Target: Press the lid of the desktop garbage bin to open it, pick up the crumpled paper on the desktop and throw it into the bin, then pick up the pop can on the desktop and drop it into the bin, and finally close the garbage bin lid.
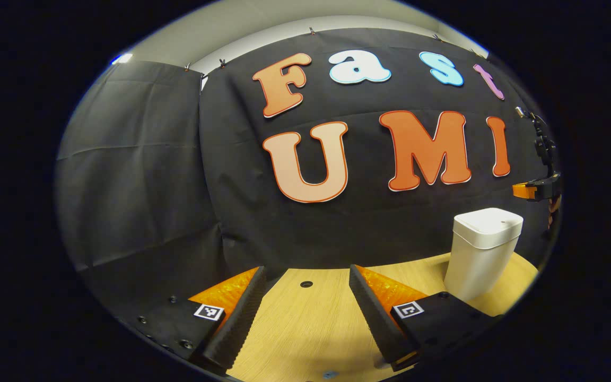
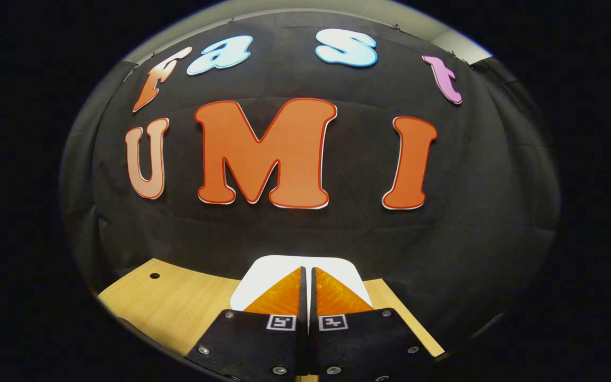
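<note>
Two grippers up: left gripper [image 1: 305,297] spread wide, empty, over the wooden desktop [image 1: 305,329]; right gripper [image 2: 308,286] pinched closed above the white garbage bin [image 1: 481,253], lid [image 2: 263,276] down, near the desktop's right edge.

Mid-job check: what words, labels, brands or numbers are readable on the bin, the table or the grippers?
Garbage bin: plain white, no text readable.
Left gripper: a square black-and-white code marker on each finger, a pattern with no words.
Right gripper: the same kind of code marker, no words.
Table: none.
</note>
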`<action>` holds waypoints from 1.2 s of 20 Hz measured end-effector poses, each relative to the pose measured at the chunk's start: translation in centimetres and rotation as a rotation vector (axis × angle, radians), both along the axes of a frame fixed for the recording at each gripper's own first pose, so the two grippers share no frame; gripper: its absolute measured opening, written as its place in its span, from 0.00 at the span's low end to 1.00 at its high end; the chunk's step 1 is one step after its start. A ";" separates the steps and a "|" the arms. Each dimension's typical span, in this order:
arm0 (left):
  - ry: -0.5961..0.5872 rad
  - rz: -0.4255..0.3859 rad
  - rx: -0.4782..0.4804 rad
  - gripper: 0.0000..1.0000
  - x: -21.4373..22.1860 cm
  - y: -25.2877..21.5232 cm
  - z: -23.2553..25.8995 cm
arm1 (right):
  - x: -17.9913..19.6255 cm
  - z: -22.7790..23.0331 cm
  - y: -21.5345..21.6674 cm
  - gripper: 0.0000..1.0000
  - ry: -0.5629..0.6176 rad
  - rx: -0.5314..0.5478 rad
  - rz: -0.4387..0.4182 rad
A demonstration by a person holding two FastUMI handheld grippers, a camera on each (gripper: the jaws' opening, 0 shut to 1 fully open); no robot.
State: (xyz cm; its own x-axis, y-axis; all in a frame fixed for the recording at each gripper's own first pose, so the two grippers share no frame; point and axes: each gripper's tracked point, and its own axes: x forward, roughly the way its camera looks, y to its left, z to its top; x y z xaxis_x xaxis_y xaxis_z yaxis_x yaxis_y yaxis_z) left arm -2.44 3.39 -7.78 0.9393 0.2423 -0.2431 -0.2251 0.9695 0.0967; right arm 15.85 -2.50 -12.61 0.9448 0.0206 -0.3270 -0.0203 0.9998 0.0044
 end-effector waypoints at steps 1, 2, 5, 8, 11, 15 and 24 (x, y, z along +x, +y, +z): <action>0.006 0.009 0.005 1.00 -0.1 0.0 0.0 | 0.2 -0.9 0.3 0.01 0.029 0.017 0.015; 0.011 0.017 0.007 1.00 0.0 -0.1 -0.2 | 0.5 -1.7 0.6 0.01 0.054 0.024 0.026; 0.027 0.035 0.017 1.00 -0.2 -0.4 -0.3 | 0.8 -3.6 1.0 0.01 0.100 0.000 0.069; 0.040 0.049 0.025 1.00 -0.5 -0.5 -0.4 | 1.3 -5.4 1.7 0.01 0.146 -0.003 0.098; 0.049 0.058 0.032 1.00 -0.7 -0.5 -0.5 | 1.3 -7.0 1.7 0.01 0.191 -0.015 0.105; 0.056 0.062 0.038 1.00 -0.9 -0.4 -0.5 | 1.3 -7.1 1.6 0.01 0.199 -0.015 0.105; 0.030 0.043 0.024 1.00 -1.0 0.5 -0.1 | 1.0 -6.3 1.9 0.01 0.191 -0.005 0.098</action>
State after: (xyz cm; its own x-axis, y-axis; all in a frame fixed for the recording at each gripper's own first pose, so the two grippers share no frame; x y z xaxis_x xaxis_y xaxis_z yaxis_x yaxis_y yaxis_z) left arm -3.42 3.85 -7.88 0.9201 0.2884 -0.2651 -0.2631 0.9564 0.1271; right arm 16.81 -0.63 -18.89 0.8591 0.1068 -0.5005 -0.1163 0.9931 0.0124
